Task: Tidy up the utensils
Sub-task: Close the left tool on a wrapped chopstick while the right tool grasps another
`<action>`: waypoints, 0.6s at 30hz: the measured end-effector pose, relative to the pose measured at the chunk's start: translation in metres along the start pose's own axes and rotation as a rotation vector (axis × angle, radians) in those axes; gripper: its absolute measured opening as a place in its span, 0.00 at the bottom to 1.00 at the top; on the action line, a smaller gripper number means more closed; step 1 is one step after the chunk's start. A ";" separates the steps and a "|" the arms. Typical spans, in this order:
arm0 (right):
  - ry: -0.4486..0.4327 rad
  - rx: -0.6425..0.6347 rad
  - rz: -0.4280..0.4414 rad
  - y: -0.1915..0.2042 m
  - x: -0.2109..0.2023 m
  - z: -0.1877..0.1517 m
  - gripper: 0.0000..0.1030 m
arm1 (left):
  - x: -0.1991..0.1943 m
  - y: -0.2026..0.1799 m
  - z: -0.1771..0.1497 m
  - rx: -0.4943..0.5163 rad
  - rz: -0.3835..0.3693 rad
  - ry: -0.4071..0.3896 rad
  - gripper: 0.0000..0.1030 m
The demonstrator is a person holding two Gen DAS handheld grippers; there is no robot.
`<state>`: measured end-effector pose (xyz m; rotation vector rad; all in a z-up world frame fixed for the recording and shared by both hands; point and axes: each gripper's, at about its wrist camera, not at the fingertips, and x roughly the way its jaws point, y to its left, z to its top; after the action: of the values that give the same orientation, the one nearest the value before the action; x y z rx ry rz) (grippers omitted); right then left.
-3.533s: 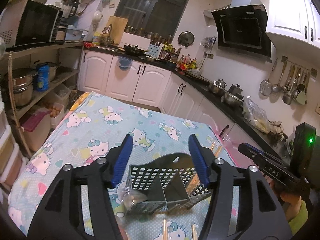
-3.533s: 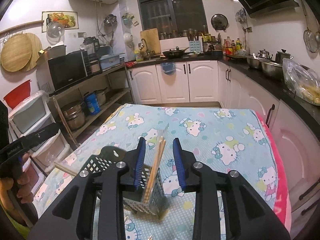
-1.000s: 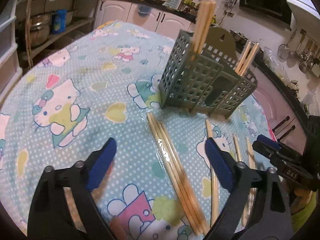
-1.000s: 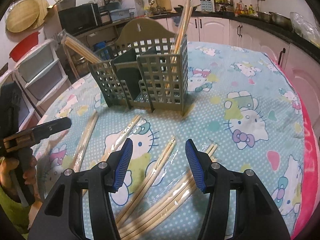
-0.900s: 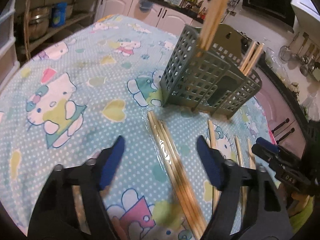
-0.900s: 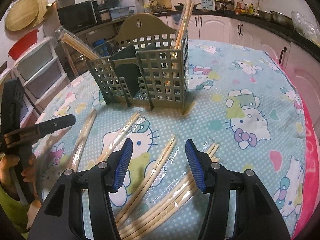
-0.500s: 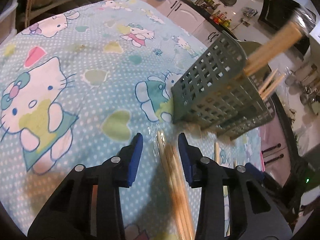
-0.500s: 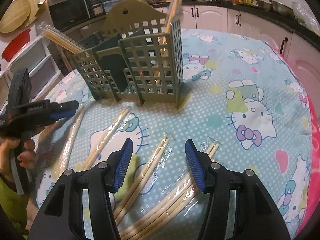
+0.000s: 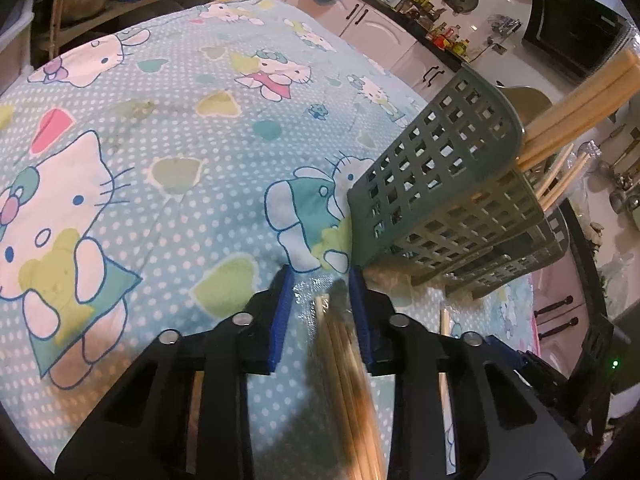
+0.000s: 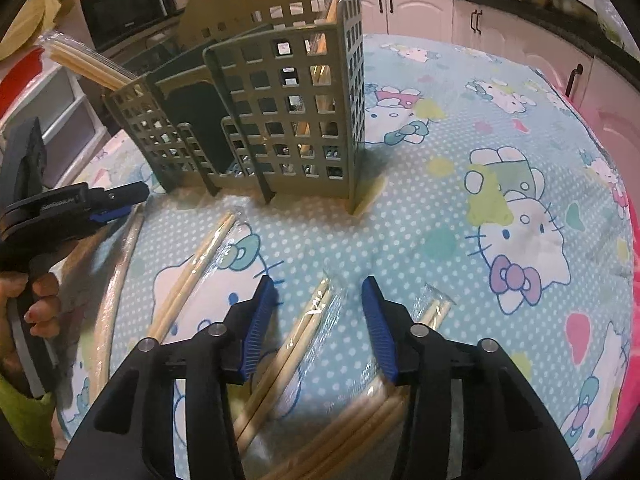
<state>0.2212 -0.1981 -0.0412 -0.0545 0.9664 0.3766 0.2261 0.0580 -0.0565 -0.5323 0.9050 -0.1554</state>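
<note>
The left gripper [image 9: 322, 276] is closing around a wrapped bundle of chopsticks [image 9: 344, 360] lying on the tablecloth [image 9: 180, 128], its blue pads not yet pressing on it. The green utensil holder [image 9: 448, 200] stands at about two o'clock, already holding chopsticks. The right gripper [image 10: 316, 284] is also closing, over another wrapped pair [image 10: 304, 328] lying between its pads, the holder at eleven o'clock.

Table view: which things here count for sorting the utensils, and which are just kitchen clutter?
Part of the job:
- wrapped wooden chopstick pairs lying on the cartoon-cat tablecloth
- grey-green plastic lattice utensil caddy
- left gripper, closing around a wrapped bundle
- right gripper, closing over a pair

Just there:
- black microwave
- white cabinets
</note>
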 end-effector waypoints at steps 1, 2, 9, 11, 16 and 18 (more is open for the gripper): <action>0.001 -0.005 -0.011 0.002 0.001 0.001 0.36 | 0.000 0.000 0.000 0.002 0.006 -0.002 0.12; -0.001 -0.008 -0.024 0.003 0.002 0.003 0.33 | 0.001 0.001 0.001 0.003 0.008 -0.003 0.11; -0.006 -0.015 0.018 0.013 0.005 0.010 0.09 | -0.003 0.008 0.000 0.002 -0.004 -0.002 0.02; -0.016 -0.017 0.044 0.018 0.004 0.014 0.09 | -0.005 0.009 -0.001 0.004 -0.007 -0.005 0.02; -0.058 -0.032 0.089 0.032 -0.007 0.023 0.08 | -0.020 0.009 -0.005 0.013 -0.022 -0.025 0.01; -0.078 -0.039 0.101 0.034 -0.014 0.024 0.08 | -0.029 0.007 -0.005 0.026 -0.024 -0.044 0.00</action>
<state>0.2214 -0.1651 -0.0114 -0.0261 0.8873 0.4873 0.2037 0.0726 -0.0421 -0.5208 0.8534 -0.1764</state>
